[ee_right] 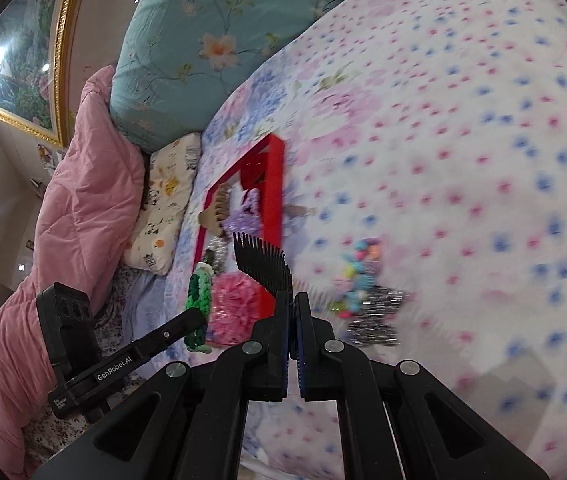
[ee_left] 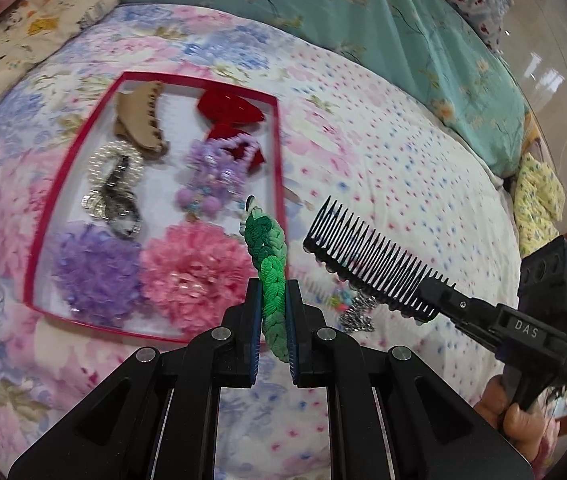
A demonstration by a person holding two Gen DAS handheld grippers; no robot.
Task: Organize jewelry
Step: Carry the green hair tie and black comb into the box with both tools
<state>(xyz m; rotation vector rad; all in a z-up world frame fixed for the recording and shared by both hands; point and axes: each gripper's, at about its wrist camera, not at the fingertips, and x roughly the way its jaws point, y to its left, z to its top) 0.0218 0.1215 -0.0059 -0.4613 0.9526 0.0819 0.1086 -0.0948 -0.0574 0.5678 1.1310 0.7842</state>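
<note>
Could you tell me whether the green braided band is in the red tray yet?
Not yet: the green braided band is clamped in the left gripper, raised near the red tray edge.

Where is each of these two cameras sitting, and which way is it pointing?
Left wrist view: on the left gripper, looking down along its fingers at the red tray; it pinches a green braided band. The right gripper and a hand show too.
Right wrist view: on the right gripper, facing the bed's pillows; it grips a black comb. The left gripper shows.
Shared: tray, band, comb, floral bedspread.
</note>
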